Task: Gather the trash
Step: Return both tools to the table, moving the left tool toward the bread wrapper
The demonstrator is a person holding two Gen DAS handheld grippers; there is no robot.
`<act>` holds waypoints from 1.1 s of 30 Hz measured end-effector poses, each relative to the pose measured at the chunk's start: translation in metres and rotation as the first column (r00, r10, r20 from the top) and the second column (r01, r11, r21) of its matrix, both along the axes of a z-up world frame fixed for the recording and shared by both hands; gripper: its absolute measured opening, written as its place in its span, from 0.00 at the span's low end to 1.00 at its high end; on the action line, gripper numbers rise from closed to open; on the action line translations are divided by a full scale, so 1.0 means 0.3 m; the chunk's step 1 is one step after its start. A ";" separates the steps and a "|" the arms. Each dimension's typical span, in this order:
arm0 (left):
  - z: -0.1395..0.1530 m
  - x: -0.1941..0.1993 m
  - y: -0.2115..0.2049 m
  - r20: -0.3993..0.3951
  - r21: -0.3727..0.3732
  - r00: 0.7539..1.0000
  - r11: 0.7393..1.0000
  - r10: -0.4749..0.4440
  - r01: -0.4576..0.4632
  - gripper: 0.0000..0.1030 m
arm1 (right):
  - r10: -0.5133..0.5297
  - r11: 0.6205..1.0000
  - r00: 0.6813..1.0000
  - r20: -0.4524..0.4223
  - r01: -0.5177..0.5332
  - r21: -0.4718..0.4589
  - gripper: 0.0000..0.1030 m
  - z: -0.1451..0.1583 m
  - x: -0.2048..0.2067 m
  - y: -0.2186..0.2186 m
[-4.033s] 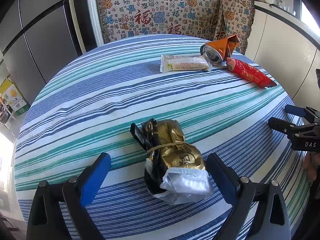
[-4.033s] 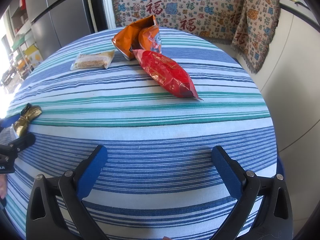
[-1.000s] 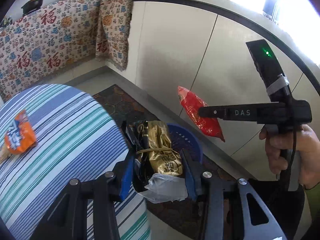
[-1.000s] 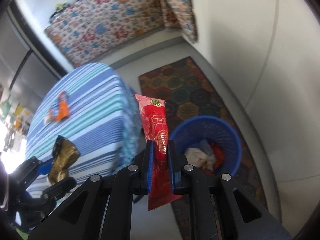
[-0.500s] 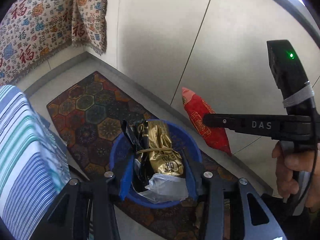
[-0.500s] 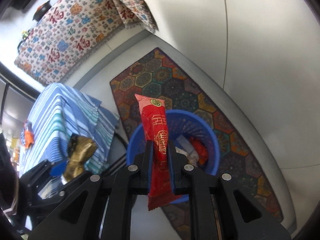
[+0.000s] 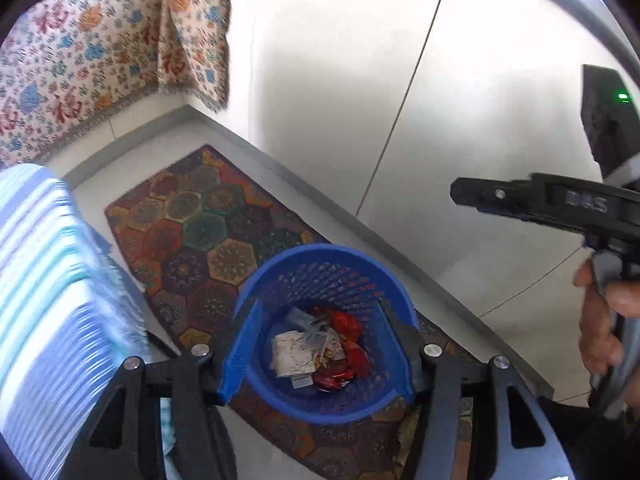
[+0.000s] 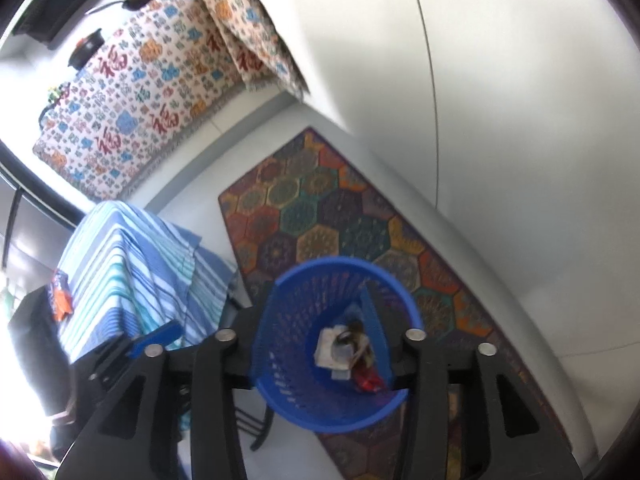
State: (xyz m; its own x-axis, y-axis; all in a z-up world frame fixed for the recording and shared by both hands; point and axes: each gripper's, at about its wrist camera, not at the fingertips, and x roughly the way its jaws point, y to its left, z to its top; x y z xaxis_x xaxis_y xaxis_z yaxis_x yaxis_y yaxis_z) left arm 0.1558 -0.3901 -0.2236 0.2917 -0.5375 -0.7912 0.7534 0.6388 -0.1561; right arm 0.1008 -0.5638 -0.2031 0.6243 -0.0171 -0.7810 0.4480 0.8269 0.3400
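Both the left hand-held gripper (image 7: 320, 344) and right hand-held gripper (image 8: 316, 344) hang open and empty over the blue bin (image 7: 280, 400), wrappers (image 7: 320, 352) inside; next, probably the orange packet (image 8: 60, 296) on the desk (image 8: 132, 264).

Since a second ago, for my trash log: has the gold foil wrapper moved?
Yes. It left the left hand-held gripper and dropped into the blue plastic basket.

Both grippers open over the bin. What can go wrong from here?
1. Left gripper and right gripper both hover above the blue basket; swinging back, they may collide or clip its rim.
2. An orange wrapper sits by the striped table edge; a careless reach could knock it off.
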 end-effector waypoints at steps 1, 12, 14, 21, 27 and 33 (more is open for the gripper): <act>0.023 -0.014 0.037 0.010 -0.005 1.000 1.000 0.003 -0.003 0.57 | -0.002 1.000 1.000 0.008 0.002 -0.026 0.51 0.014 -0.001 0.011; 0.141 -0.174 0.724 0.091 0.029 0.982 0.985 0.167 -0.170 0.63 | 0.158 0.928 0.983 0.089 -0.117 -0.354 0.81 0.141 0.004 0.419; 0.142 -0.162 0.840 0.121 0.058 0.972 0.976 0.200 -0.208 0.63 | 0.236 0.918 0.967 0.100 -0.188 -0.349 0.81 0.156 0.014 0.559; 0.114 -0.027 1.178 0.152 0.118 0.944 0.942 0.294 -0.313 0.63 | 0.526 0.831 0.849 0.053 -0.499 -0.245 0.86 0.119 0.065 1.075; 0.082 0.098 1.309 0.111 0.094 0.933 0.931 0.343 -0.354 0.70 | 0.565 0.795 0.824 -0.045 -0.558 -0.237 0.91 0.004 0.219 1.295; 0.070 0.170 1.381 0.127 0.096 0.936 0.935 0.327 -0.340 0.93 | 0.507 0.806 0.858 -0.087 -0.507 -0.306 0.98 -0.042 0.286 1.307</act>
State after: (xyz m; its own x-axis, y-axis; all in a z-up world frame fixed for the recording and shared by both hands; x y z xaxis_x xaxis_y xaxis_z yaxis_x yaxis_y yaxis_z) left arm 0.2068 0.0241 -0.2026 0.5252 -0.3016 -0.7957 0.5019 0.8649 0.0034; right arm 0.1867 -0.1717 -0.2157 0.6104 0.0636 -0.7896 -0.0643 0.9975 0.0306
